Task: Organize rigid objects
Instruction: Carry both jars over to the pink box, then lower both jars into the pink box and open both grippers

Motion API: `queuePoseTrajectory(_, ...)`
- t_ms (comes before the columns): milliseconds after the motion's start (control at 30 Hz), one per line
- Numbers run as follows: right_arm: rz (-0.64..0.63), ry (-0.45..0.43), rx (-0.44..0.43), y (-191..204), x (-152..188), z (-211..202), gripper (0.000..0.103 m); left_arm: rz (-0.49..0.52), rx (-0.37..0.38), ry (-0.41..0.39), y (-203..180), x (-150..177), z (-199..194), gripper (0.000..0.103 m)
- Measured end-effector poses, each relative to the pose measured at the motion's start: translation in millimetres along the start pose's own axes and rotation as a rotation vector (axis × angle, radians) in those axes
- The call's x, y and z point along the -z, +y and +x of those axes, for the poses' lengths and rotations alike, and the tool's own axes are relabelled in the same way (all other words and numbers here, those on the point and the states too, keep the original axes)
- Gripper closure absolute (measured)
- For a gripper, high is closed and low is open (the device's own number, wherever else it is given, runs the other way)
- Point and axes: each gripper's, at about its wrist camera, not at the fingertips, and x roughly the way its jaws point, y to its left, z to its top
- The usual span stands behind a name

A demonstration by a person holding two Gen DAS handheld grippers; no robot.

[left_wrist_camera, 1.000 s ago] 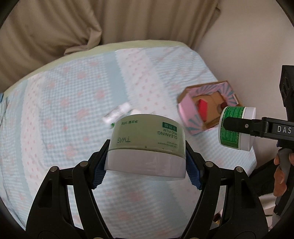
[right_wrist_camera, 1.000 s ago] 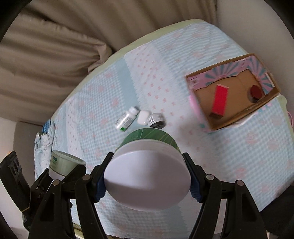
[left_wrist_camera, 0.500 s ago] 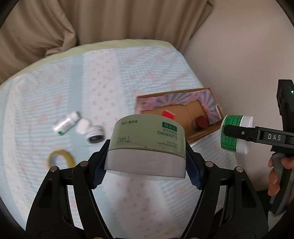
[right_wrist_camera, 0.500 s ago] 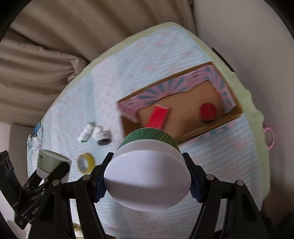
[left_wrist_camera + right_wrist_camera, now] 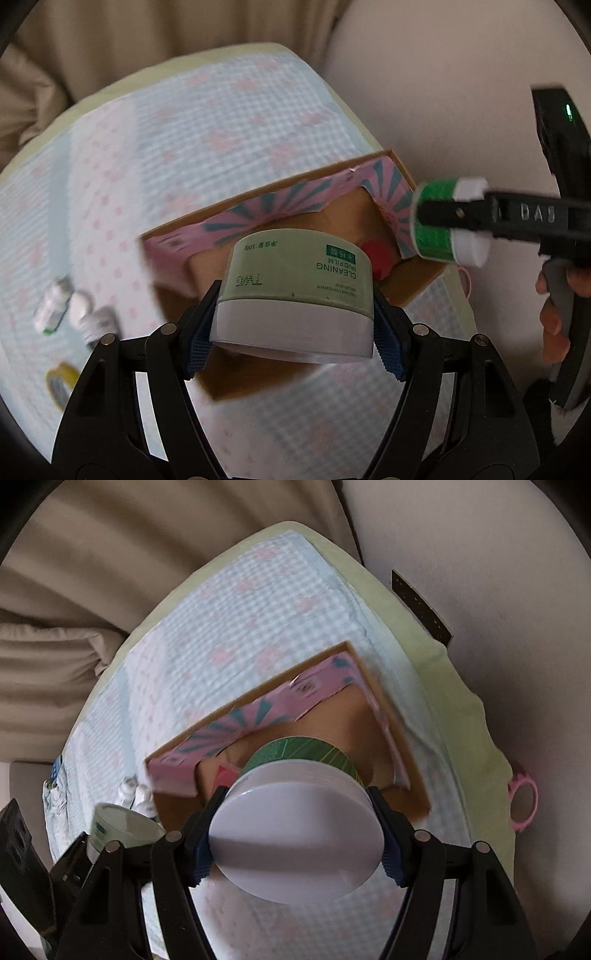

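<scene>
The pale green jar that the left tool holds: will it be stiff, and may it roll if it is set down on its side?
The pale green jar looks like rigid plastic; the left tool grips it without visible denting. Being round, it would probably roll on its side. Its broad, low shape should rest steadily flat in the cardboard box.

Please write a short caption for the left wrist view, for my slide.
Left gripper holds a pale green jar above the open cardboard box.

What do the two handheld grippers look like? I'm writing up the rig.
Both the left gripper and the right gripper have black plastic forked fingers with silver pins and blue ridged pads. The right gripper's side bears raised "DAS" lettering, and its body shows a small green light. No cables or sleeves show.
</scene>
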Motion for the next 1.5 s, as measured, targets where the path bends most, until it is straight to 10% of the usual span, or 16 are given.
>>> queuePoseTrajectory(500, -0.206, 0.005, 0.029, -6, -31, 75, 0.035, 0.103, -0.078, 0.179, -23, -6, 108, 0.030)
queuePoseTrajectory(600, -0.244, -0.035, 0.050, -3, -28, 73, 0.000, 0.104, -0.089, 0.134, -22, -8, 94, 0.000)
queuePoseTrajectory(1500, -0.314, -0.202, 0.049, 49, 36, -50, 0.000, -0.036, -0.188, -0.061, 14, 46, -75, 0.000)
